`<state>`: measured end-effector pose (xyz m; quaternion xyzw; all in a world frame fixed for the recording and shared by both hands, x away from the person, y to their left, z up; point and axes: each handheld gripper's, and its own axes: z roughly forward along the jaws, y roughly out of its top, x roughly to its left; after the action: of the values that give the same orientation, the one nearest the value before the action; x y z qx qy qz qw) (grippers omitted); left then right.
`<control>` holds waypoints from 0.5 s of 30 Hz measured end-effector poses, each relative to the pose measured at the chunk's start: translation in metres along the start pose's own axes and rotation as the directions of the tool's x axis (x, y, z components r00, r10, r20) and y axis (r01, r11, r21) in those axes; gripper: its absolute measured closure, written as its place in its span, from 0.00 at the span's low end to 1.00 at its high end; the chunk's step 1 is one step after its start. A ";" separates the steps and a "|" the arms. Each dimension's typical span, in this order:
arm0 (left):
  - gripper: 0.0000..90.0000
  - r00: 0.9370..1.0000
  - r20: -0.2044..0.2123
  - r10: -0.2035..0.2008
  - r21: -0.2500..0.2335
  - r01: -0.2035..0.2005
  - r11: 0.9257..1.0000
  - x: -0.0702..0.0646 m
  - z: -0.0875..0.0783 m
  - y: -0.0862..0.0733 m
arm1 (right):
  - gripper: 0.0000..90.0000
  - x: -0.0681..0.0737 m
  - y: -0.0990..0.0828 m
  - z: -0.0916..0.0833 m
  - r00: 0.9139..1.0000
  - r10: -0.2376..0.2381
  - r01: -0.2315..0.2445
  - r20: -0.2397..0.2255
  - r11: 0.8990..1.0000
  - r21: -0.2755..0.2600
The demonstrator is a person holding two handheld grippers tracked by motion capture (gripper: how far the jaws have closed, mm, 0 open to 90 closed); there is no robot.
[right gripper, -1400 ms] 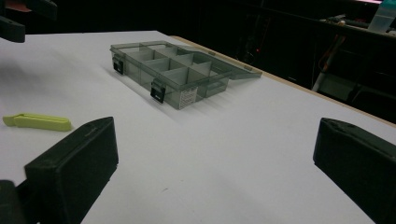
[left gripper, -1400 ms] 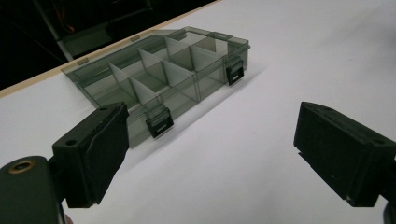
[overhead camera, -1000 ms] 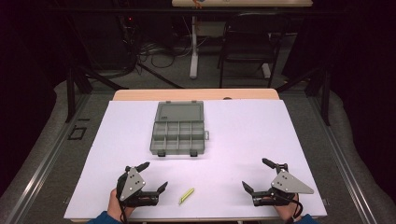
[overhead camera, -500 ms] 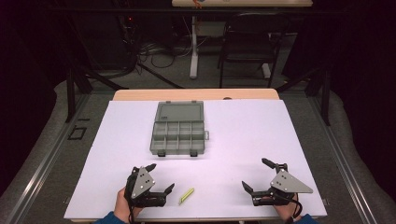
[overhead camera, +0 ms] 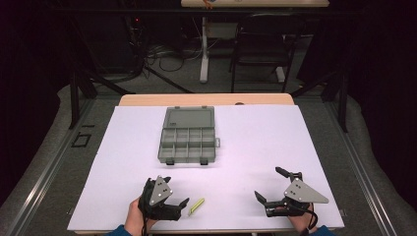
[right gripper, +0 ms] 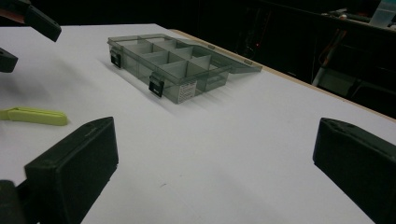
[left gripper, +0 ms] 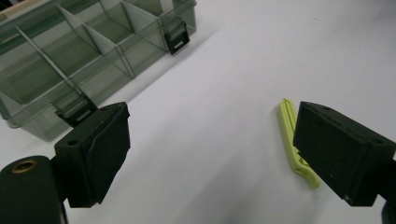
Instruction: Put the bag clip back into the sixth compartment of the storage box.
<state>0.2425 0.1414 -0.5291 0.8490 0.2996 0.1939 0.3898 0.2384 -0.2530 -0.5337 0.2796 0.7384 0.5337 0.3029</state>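
I am holding my left gripper (overhead camera: 173, 206) and right gripper (overhead camera: 269, 187) spread and empty near the table's (overhead camera: 255, 142) front edge, a green clip (overhead camera: 196, 206) lying just beside the left one.

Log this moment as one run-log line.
left gripper: open, beside yellow-green plastic clip | right gripper: open | grey plastic compartment box: lid open

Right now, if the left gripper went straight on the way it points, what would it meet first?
Probably bare white table: the left gripper is open, with the green clip beside one jaw and the organizer box off-line.
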 end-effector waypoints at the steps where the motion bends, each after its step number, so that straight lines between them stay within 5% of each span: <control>1: 0.12 1.000 0.000 0.000 0.000 0.000 1.000 0.000 0.000 0.000 | 0.00 0.000 0.000 0.000 1.000 0.000 0.000 0.000 1.000 0.000; 15: 0.12 0.998 0.040 0.043 0.087 -0.047 0.995 -0.019 0.015 0.007 | 0.00 0.000 0.000 0.000 1.000 -0.005 0.005 0.003 1.000 0.004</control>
<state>0.2395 0.1172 -0.5343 0.8754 0.2811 0.1731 0.3531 0.2384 -0.2526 -0.5338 0.2792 0.7395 0.5313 0.3047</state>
